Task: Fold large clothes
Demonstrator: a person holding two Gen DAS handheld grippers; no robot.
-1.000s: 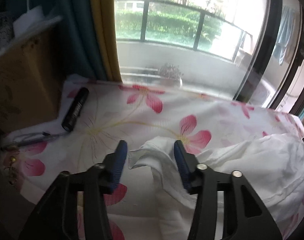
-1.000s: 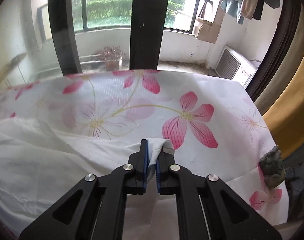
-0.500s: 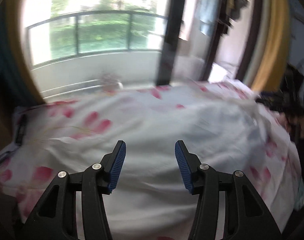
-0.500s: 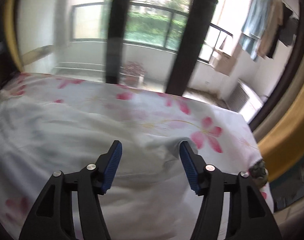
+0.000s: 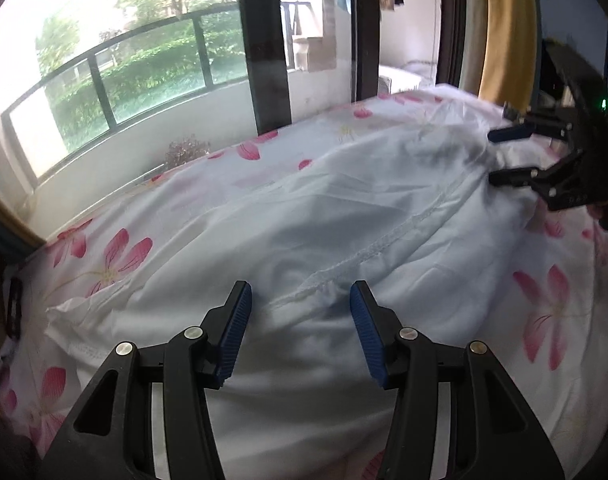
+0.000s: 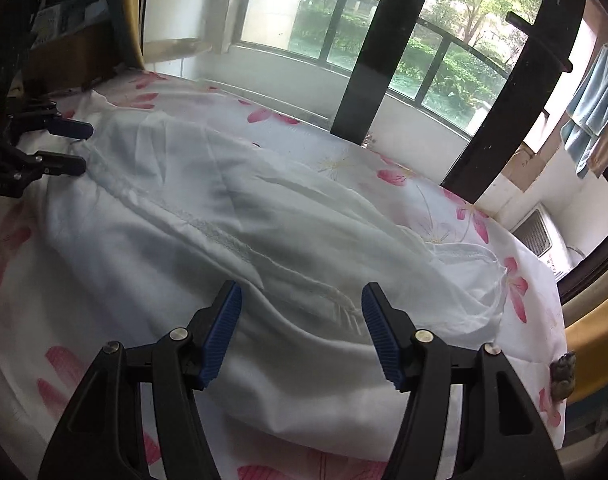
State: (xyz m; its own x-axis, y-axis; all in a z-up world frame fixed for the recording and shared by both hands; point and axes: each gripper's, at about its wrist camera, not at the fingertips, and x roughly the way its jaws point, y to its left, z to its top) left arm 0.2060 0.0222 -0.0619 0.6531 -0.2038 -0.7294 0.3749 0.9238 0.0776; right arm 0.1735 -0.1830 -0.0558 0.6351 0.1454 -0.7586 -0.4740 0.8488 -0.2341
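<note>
- Behind the bed point(image 5: 551, 312) with its pink-flower sheet, a big window looks onto a balcony; the white garment point(image 5: 304, 216) lies spread across the sheet, reaching from one gripper to the other.
- My left gripper point(image 5: 300, 312) hovers over the near left end of the garment, jaws spread, nothing between the pads.
- My right gripper point(image 6: 300, 312) has just been opening; its jaws stand spread over the near right end, and no cloth is pinched.
- I judge the cloth thin, light and limp: it rumples into soft ridges and will sag and slide once lifted, so it needs two holds at once.
- A lace-like seam point(image 6: 240, 248) runs the length of it between the grippers; that band looks thicker and should give the pads more bite than the plain fabric.
- I'd take hold at the two ends of that seam or at the near edge, pinching only the garment, not the sheet beneath.
</note>
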